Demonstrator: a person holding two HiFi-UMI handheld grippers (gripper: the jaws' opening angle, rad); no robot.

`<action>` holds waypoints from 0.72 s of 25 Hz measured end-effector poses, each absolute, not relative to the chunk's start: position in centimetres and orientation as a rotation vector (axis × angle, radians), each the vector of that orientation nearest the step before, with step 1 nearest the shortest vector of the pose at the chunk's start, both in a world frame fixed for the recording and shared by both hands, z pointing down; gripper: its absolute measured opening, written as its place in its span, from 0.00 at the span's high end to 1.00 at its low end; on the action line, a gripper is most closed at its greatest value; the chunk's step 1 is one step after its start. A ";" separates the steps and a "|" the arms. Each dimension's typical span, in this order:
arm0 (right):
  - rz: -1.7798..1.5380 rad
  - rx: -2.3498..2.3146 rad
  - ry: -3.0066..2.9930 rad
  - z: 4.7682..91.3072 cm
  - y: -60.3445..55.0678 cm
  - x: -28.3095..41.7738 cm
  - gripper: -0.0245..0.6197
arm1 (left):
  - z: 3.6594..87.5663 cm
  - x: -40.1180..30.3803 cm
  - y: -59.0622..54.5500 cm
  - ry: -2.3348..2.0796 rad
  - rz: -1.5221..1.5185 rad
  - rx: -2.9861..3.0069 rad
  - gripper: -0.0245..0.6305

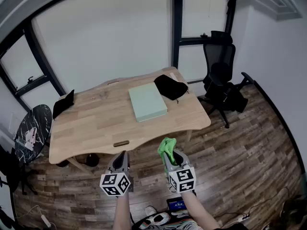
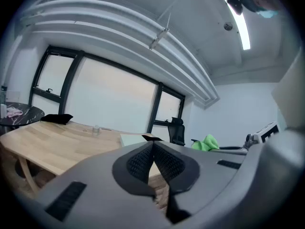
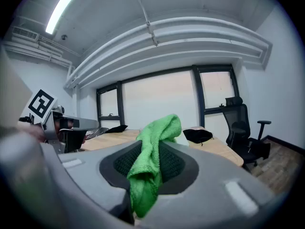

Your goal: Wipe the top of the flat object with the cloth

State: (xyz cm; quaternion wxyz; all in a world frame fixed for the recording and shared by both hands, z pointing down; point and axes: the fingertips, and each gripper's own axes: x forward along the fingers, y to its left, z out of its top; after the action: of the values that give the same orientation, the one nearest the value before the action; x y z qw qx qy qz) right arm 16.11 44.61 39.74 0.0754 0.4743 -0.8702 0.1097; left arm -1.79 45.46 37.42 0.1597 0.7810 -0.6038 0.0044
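Clamping the green cloth, my right gripper is pressing its jaws against the fabric from both sides. In the right gripper view the cloth is bunching up above the tips and trailing down between the pads. Beside it, my left gripper is carrying nothing, and in the left gripper view I am seeing its two jaws meeting tip to tip with no gap.

I am holding both grippers side by side over the wooden floor, short of the near edge of the wooden table, and neither is touching it. The flat object, pale green, is lying on the table toward its far right part, well apart from the cloth.

Just beyond it, at the far right corner, a black pouch is sitting. Its edge is touching or almost touching the flat object's far corner, and I cannot tell which. Another black item is resting at the table's left edge. A black office chair is standing to the right of the table, and a dark round side table is standing to the left of it.
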 end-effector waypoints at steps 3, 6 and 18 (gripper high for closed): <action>0.318 1.413 -2.611 39.6 44.3 17.1 0.82 | 37.5 -0.6 45.6 -1.659 -0.062 2.221 0.95; 0.303 1.413 -2.616 39.3 44.2 18.1 0.82 | 37.6 0.1 45.7 -1.654 -0.062 2.208 0.95; 0.259 1.392 -2.699 36.8 44.2 21.7 0.82 | 38.7 4.7 46.2 -1.686 0.065 2.273 0.95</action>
State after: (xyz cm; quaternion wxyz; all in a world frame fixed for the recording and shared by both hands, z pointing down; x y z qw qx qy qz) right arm 21.71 44.17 36.80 0.0467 0.4560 -0.8847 0.0850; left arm 4.68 46.21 38.68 0.1548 0.7933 -0.5884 0.0227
